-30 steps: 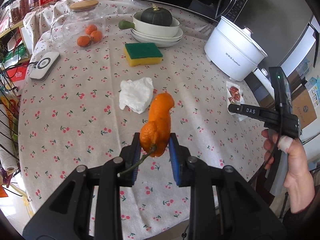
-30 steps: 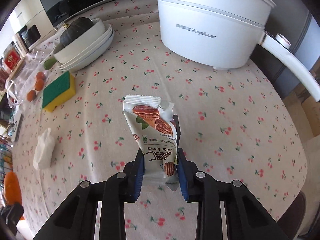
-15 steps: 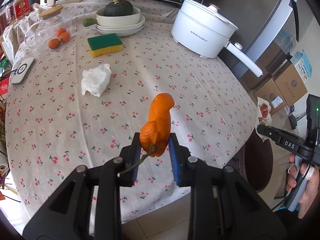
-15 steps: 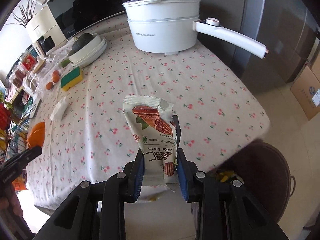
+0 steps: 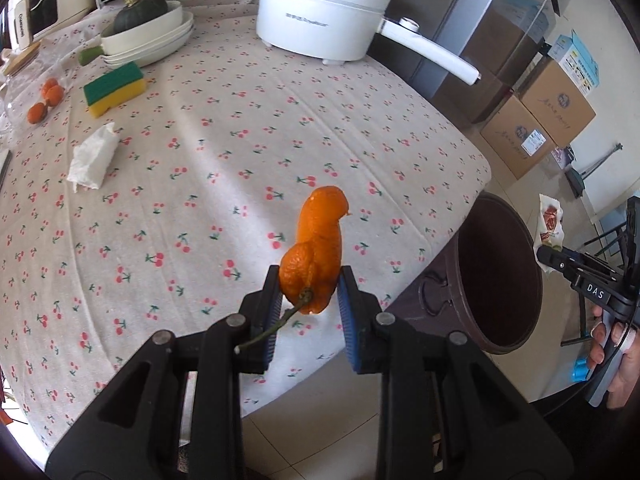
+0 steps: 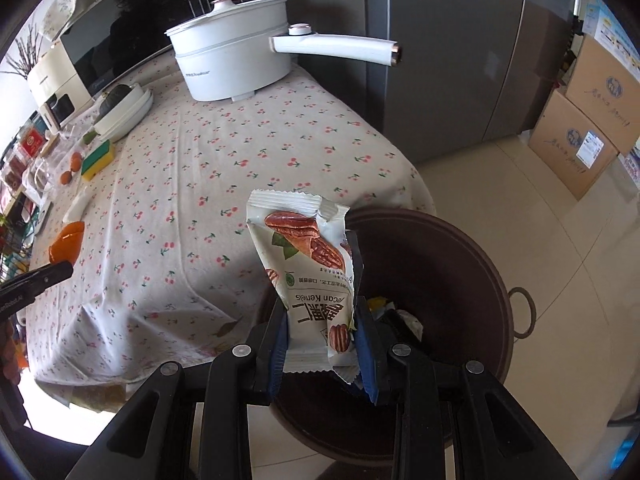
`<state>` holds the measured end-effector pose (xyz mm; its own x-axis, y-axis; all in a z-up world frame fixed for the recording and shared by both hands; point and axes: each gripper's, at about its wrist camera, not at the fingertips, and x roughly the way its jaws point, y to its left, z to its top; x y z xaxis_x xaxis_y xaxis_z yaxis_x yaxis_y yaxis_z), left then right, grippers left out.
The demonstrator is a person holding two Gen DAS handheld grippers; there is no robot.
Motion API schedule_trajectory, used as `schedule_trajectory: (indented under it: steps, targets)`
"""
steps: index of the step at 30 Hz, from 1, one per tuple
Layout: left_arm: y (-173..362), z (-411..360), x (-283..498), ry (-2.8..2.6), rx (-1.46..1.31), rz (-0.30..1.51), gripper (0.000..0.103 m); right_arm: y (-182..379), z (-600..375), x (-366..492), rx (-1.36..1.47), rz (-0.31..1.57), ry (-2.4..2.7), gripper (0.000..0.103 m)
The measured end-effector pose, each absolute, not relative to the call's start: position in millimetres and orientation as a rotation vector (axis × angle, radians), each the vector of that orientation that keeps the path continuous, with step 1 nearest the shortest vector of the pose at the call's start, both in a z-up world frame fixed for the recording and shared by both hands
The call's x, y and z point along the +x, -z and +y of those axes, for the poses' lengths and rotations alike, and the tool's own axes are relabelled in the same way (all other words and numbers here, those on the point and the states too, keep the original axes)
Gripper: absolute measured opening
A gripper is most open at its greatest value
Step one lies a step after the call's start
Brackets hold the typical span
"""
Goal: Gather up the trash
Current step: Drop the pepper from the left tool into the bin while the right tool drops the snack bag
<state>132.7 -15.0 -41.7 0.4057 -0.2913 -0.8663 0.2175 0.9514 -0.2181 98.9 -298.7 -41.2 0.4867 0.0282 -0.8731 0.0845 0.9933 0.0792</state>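
Right wrist view: your right gripper clamps the pecan wrapper over the brown bin; your left gripper pinches orange peel, bin at three o'clock.

The wrapper hides part of the bin, whose contents are too dark to make out. Only a finger of the left gripper and an edge of peel show at the picture's edge. The jar at the left is cut off.
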Motion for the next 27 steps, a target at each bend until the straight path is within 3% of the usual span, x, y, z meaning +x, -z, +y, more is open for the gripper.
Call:
schedule_trajectory:
  steps: [20, 21, 22, 23, 24, 27]
  targets:
    - [69, -194, 110, 0.656, 0.088, 1.145, 0.032, 69, -402, 43, 0.198, 1.130, 0.142, 0.033]
    - [67, -198, 109, 0.664, 0.092, 1.127, 0.046, 71, -406, 41, 0.203, 1.134, 0.146, 0.033]
    - [65, -201, 111, 0.657, 0.099, 1.114, 0.074, 72, -409, 40, 0.208, 1.136, 0.150, 0.033]
    - [63, -201, 111, 0.634, 0.100, 1.095, 0.086, 73, -411, 39, 0.211, 1.139, 0.153, 0.033]
    - [60, -199, 110, 0.606, 0.093, 1.063, 0.094, 73, -413, 39, 0.215, 1.140, 0.154, 0.033]
    - [58, -193, 114, 0.559, 0.099, 1.053, 0.098, 74, -415, 38, 0.221, 1.143, 0.152, 0.034]
